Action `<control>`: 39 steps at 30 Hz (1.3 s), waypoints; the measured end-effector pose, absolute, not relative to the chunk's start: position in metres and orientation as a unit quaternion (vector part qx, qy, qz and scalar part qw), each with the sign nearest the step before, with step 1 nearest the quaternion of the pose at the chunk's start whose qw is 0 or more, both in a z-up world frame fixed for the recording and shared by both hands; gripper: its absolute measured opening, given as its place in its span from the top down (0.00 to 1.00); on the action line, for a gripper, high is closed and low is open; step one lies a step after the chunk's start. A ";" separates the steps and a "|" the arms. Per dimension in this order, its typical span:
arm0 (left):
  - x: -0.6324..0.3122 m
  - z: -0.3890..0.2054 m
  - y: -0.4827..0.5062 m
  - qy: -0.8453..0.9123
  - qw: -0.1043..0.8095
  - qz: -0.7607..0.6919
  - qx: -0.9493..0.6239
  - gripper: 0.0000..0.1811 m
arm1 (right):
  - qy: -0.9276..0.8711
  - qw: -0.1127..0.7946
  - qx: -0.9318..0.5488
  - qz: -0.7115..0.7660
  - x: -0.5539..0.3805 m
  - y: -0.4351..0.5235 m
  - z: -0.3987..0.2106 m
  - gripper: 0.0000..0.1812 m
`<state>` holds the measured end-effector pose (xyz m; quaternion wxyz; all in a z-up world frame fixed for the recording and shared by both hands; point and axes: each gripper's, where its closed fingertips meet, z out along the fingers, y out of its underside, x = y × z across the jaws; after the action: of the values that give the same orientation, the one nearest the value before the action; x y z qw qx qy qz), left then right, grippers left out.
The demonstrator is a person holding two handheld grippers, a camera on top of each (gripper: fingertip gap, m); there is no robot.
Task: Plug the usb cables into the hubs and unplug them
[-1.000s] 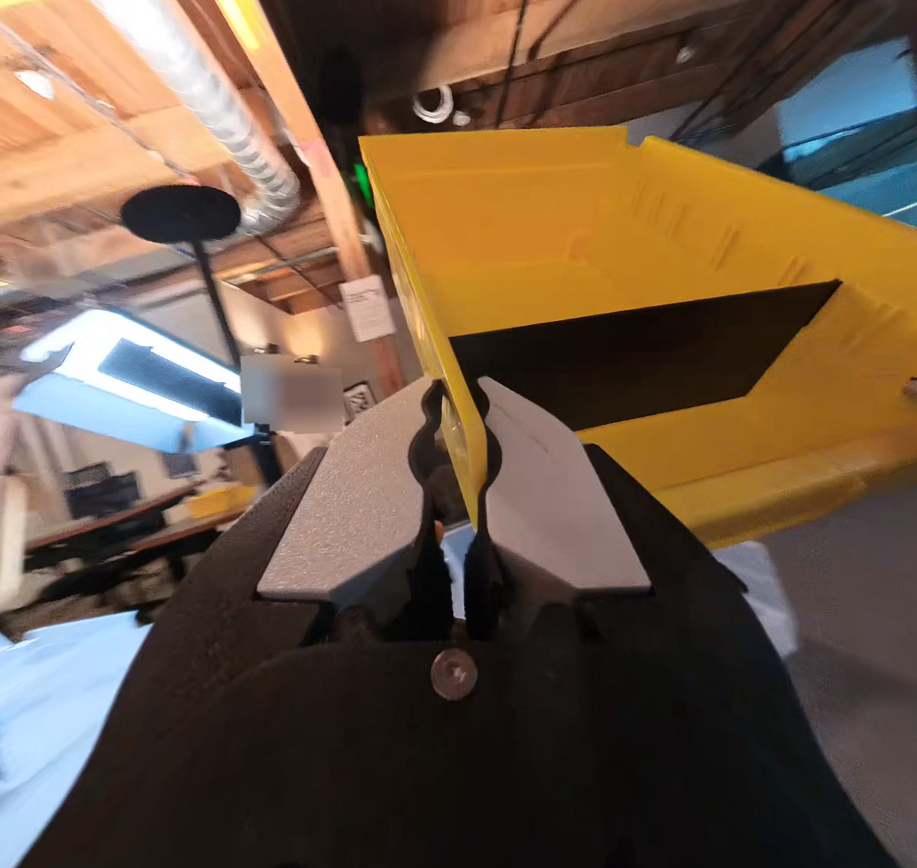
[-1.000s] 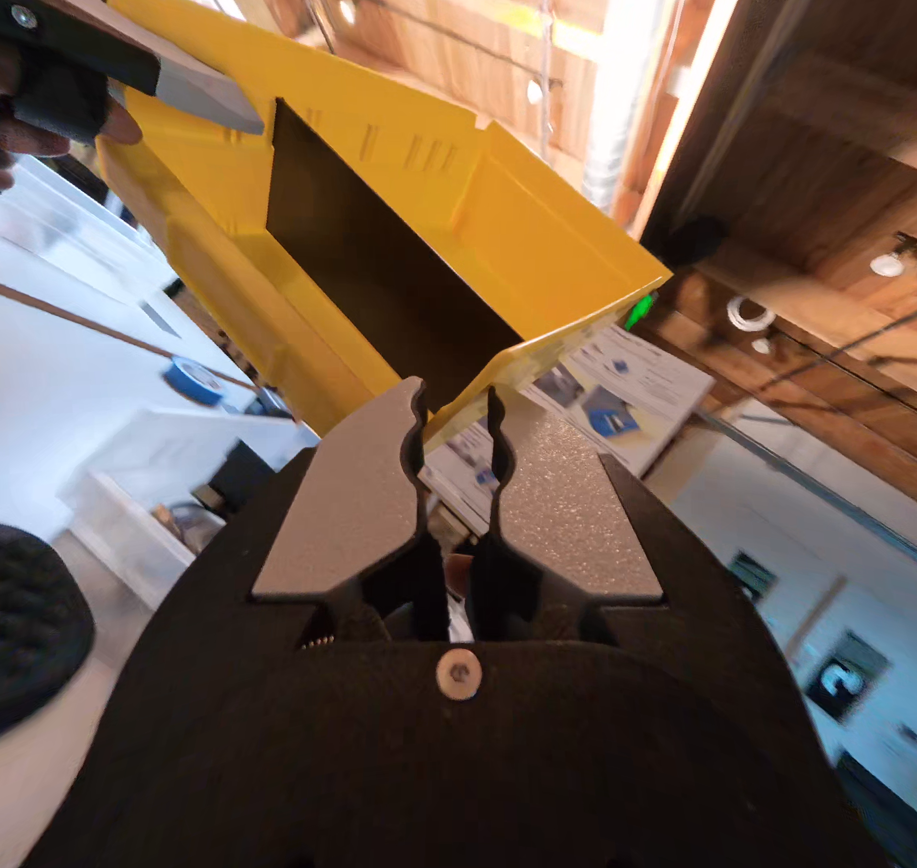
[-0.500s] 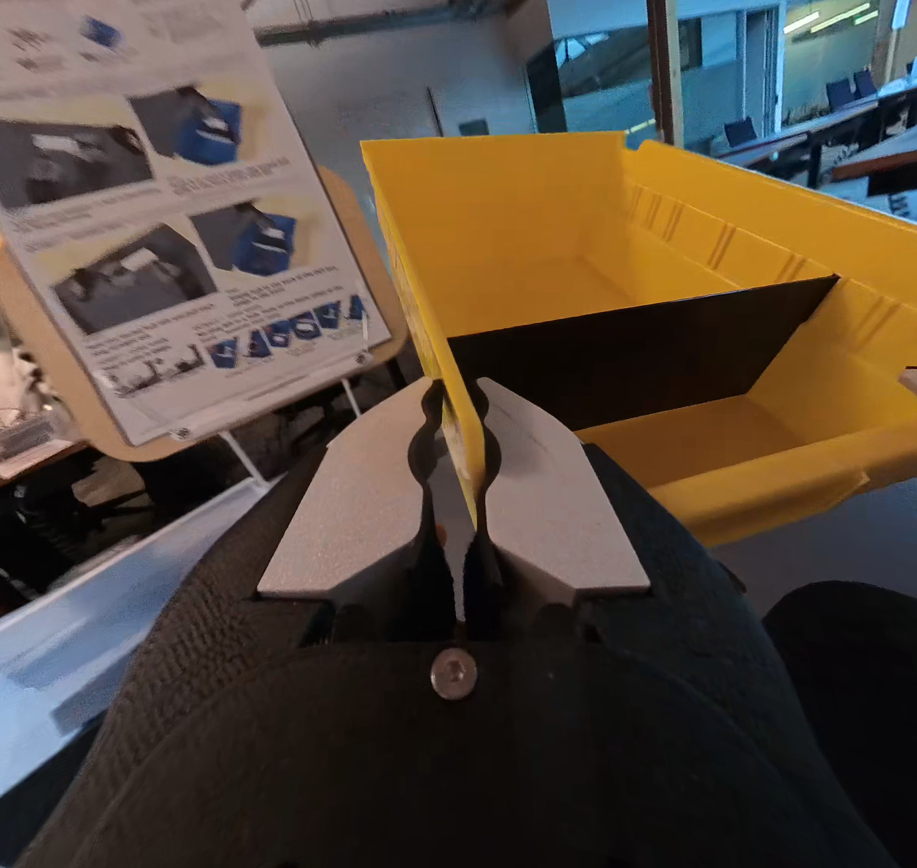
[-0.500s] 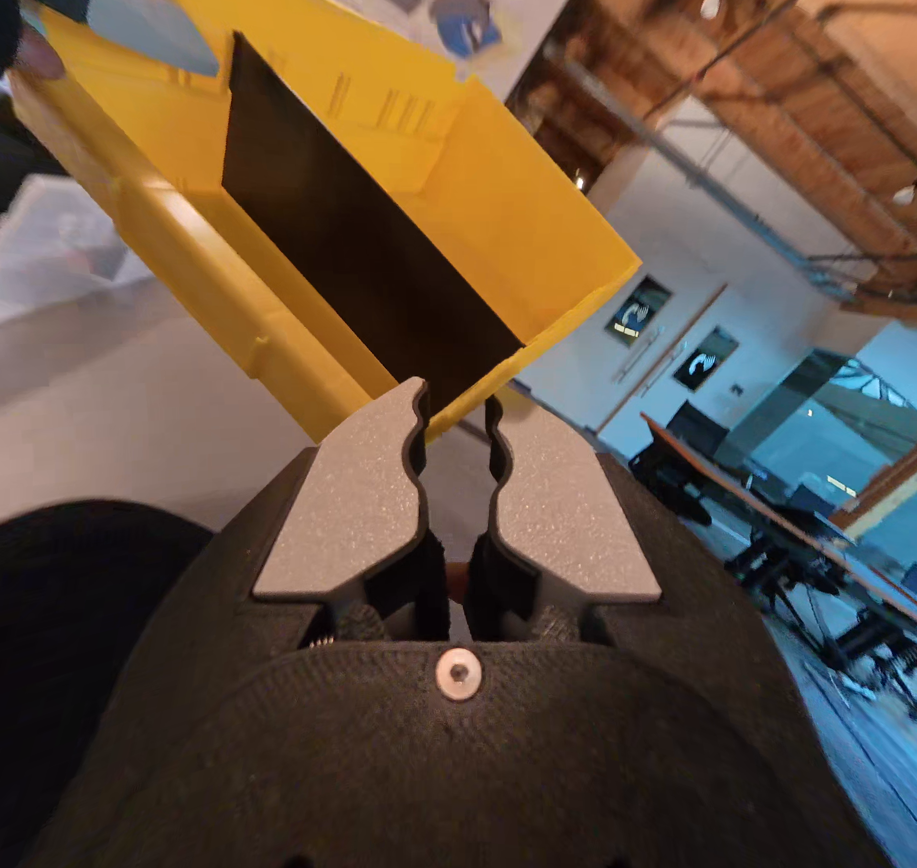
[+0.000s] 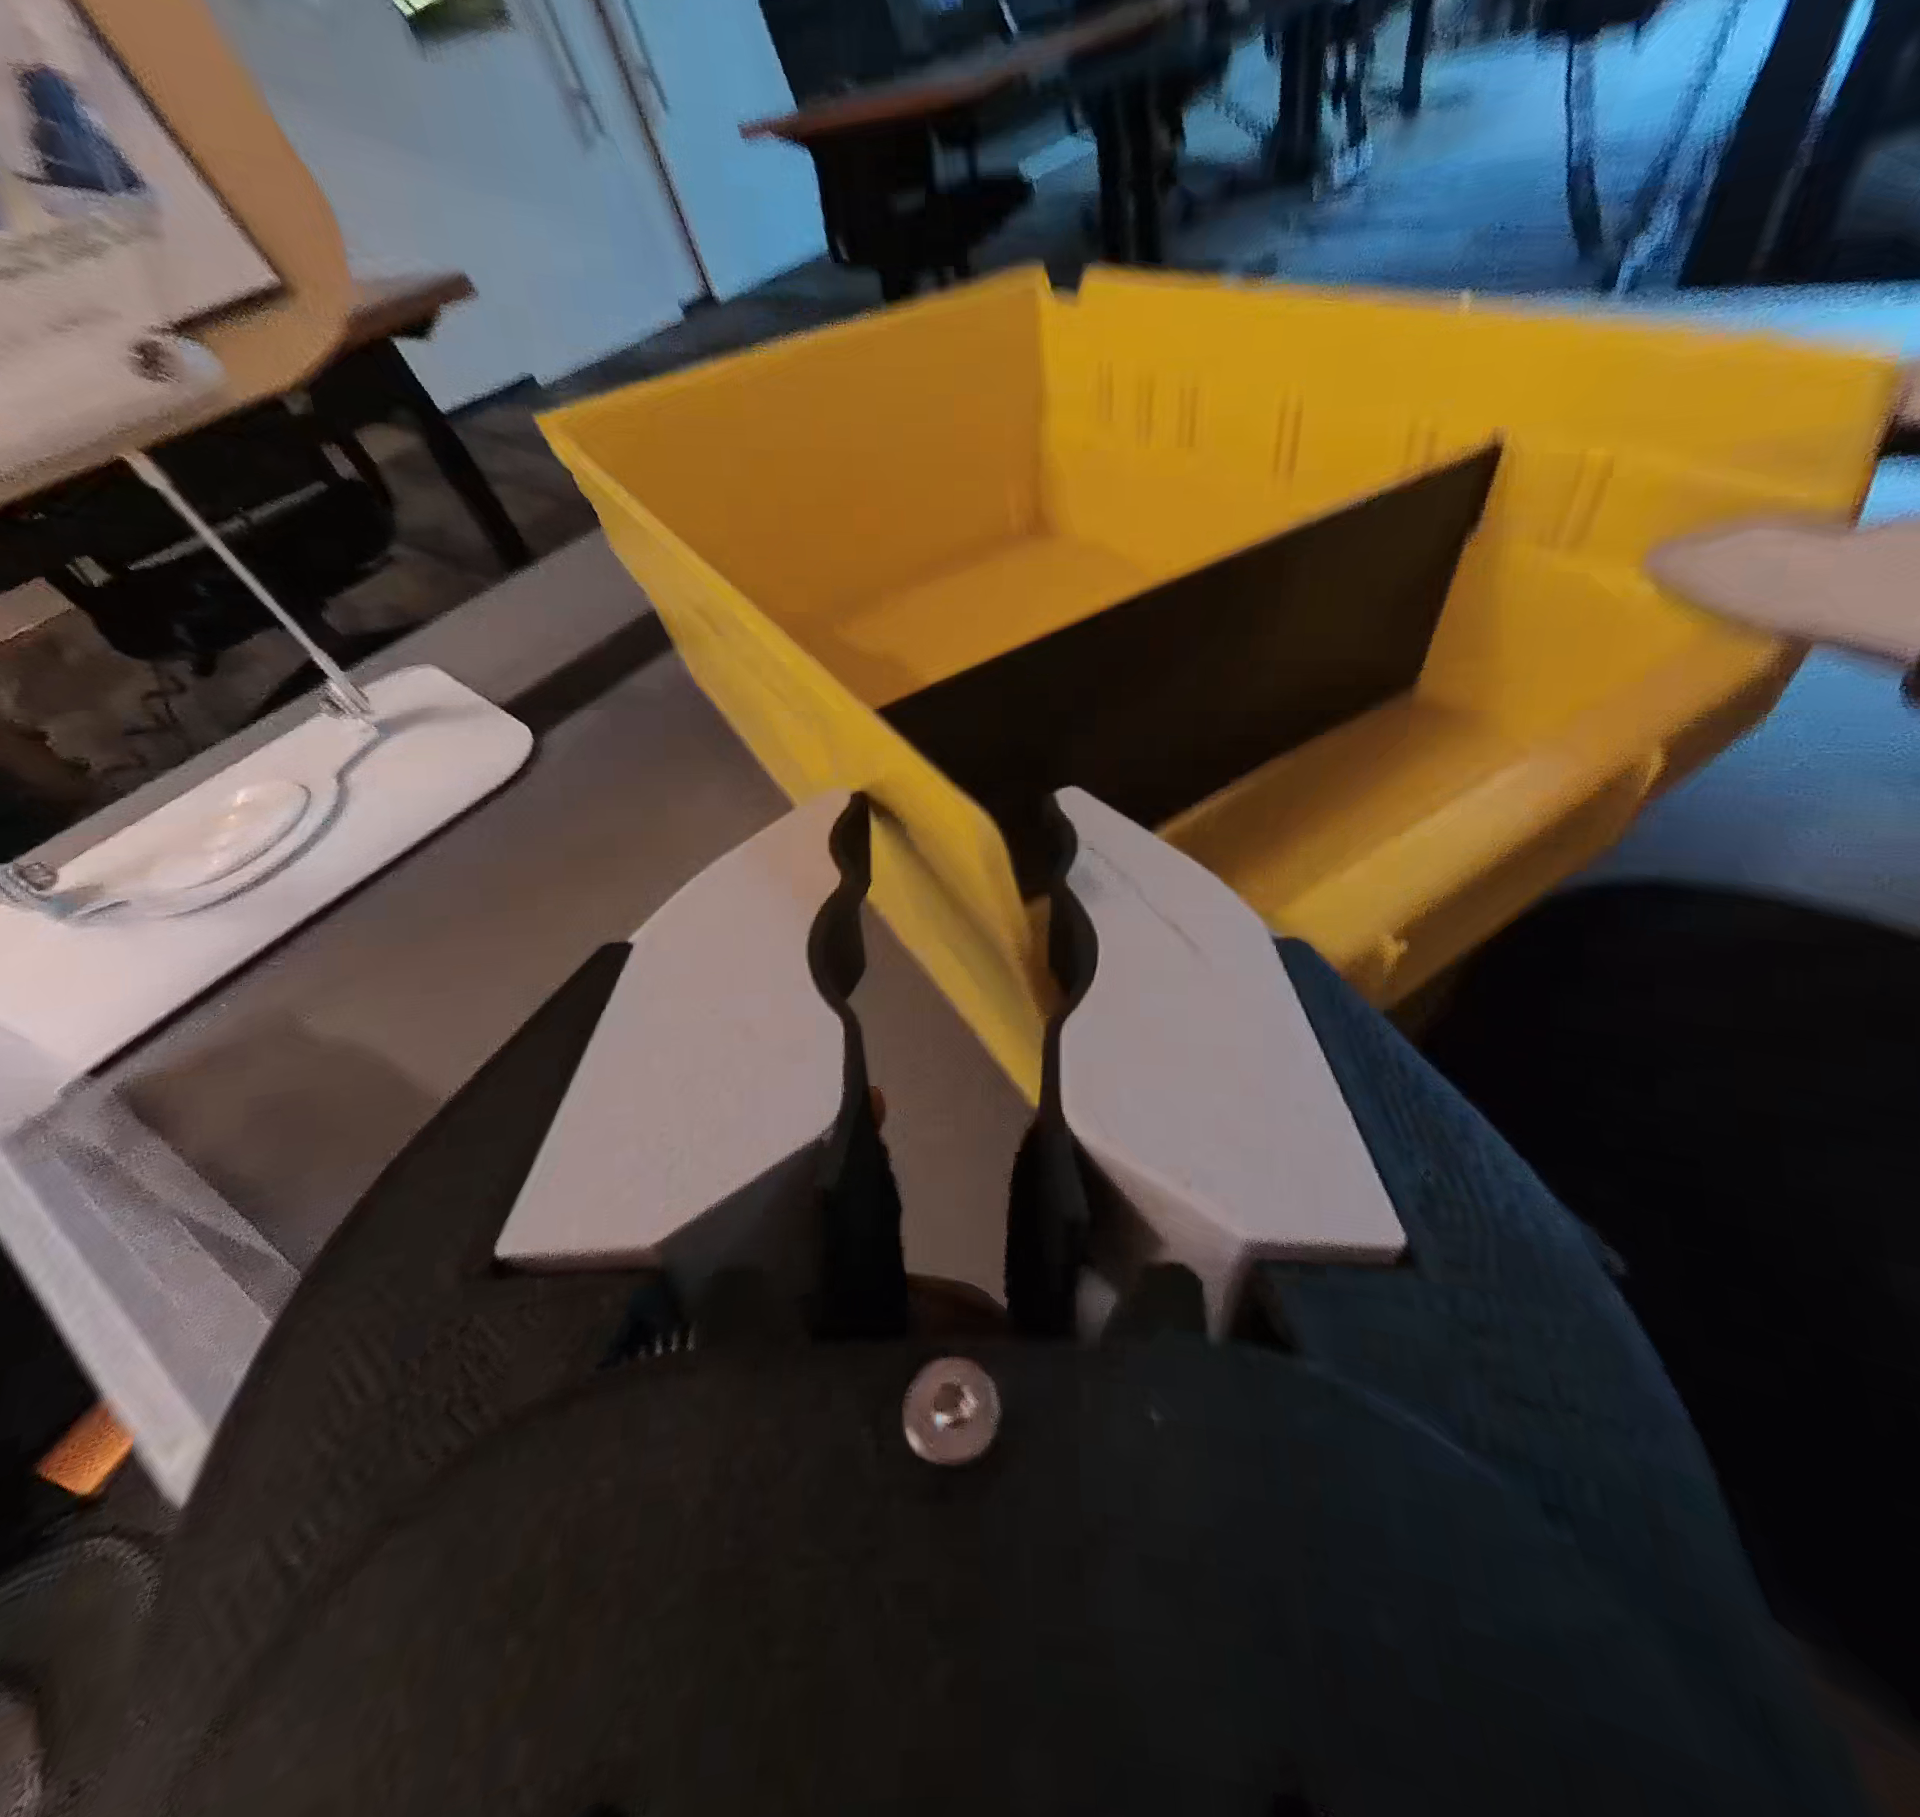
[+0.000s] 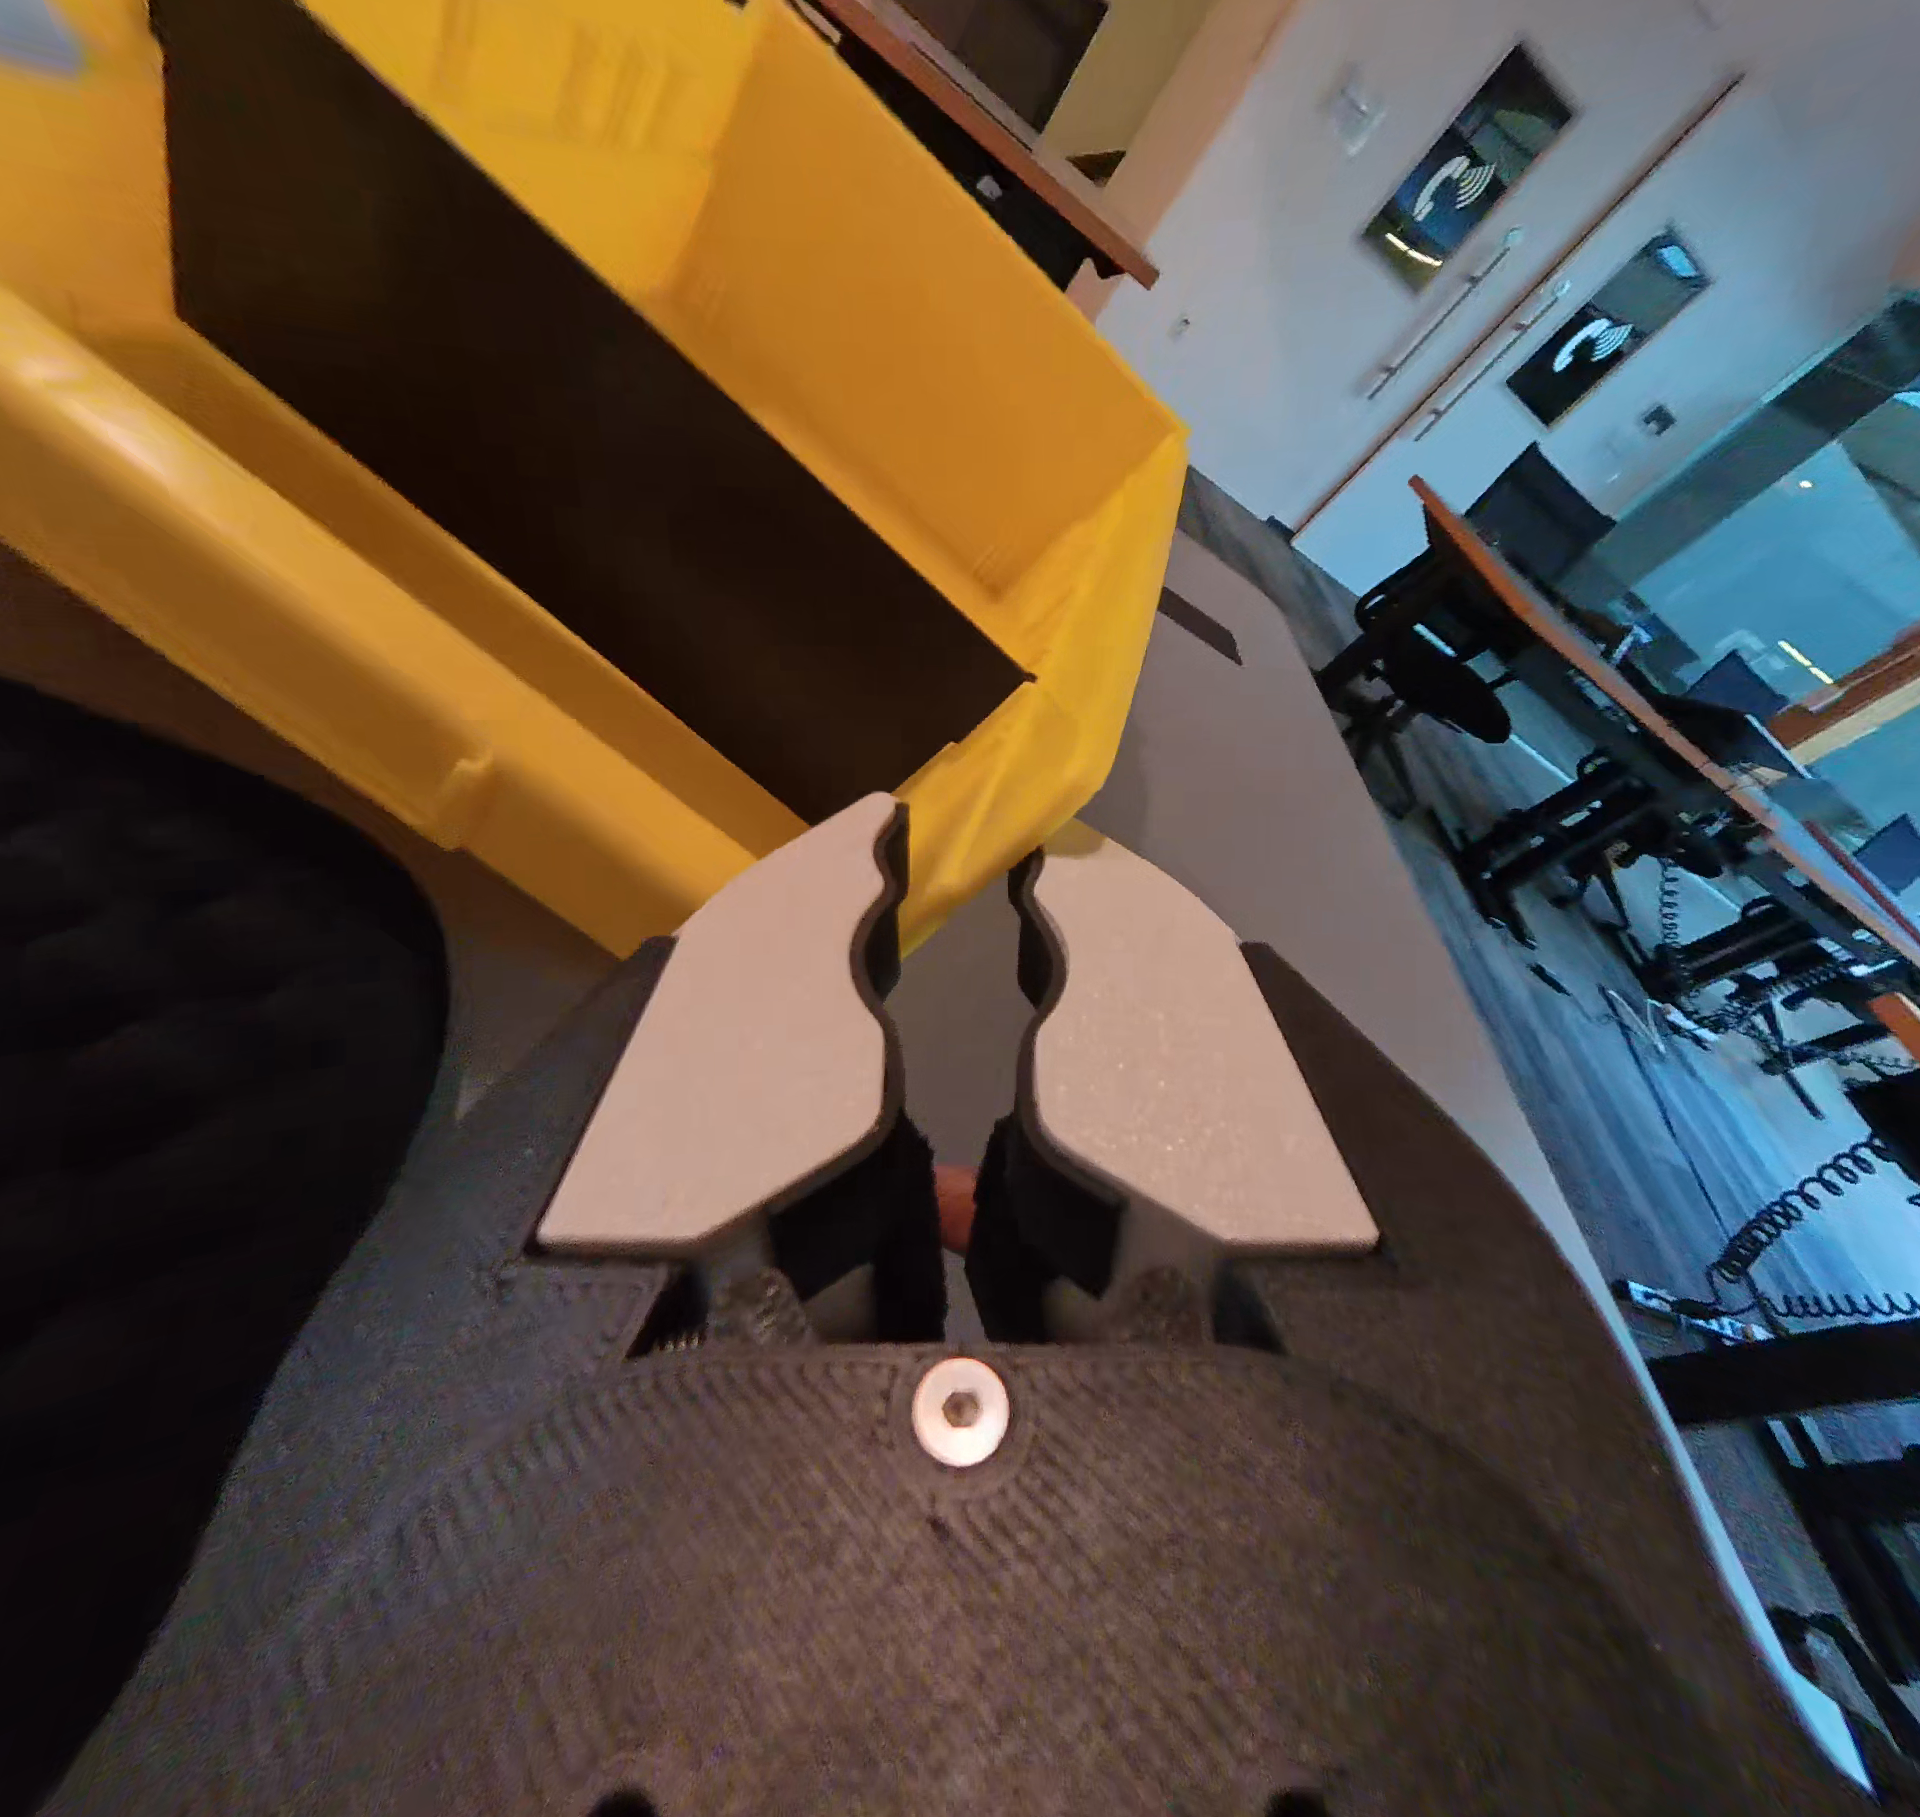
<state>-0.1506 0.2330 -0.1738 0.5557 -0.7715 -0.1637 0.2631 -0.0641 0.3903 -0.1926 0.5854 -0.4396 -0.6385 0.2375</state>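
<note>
No usb cables or hubs are in view. A yellow plastic bin (image 5: 1299, 479) with a black divider (image 5: 1195, 687) rests on the grey table (image 5: 499, 894). It holds nothing that shows. My left gripper (image 5: 951, 822) is open, and the bin's near side wall stands between its fingers, against the right one. My right gripper (image 6: 956, 832) grips the corner of the bin's (image 6: 914, 313) other end wall between its fingertips. Its finger shows at the right edge of the left wrist view (image 5: 1787, 593).
A white stand base (image 5: 260, 811) with a poster board on a thin rod sits left of the bin. A clear plastic box (image 5: 94, 1279) is at the near left. A black round pad (image 5: 1714, 1092) lies near the bin. Desks and chairs stand beyond the table edge (image 6: 1558, 1092).
The bin has come down from a raised, tilted position to rest on the table. My left gripper's fingers have spread apart off the wall. The right gripper's gap looks unchanged.
</note>
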 end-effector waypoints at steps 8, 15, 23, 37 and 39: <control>-0.119 -0.136 0.202 -0.067 0.497 0.312 -0.807 0.54 | -0.639 0.614 -0.377 0.270 -0.060 0.383 -0.167 0.62; -0.110 -0.146 0.096 0.000 0.372 0.428 -0.824 0.57 | -0.735 0.627 -0.132 0.221 -0.061 0.297 -0.143 0.43; -0.114 -0.202 0.042 -0.009 0.256 0.445 -0.858 0.57 | -0.816 0.564 -0.065 0.105 -0.075 0.269 -0.196 0.55; -0.161 -0.235 0.020 0.010 0.142 0.438 -0.887 0.81 | -0.863 0.499 -0.081 0.000 -0.100 0.290 -0.227 0.83; -0.162 -0.235 0.002 -0.006 0.138 0.436 -0.889 0.81 | -0.856 0.507 -0.101 -0.028 -0.097 0.311 -0.227 0.83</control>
<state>-0.1616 0.0019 -0.2351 0.1382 -0.8891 -0.0062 0.4362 -0.0974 0.3107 -0.2273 0.5067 -0.1010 -0.8557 -0.0283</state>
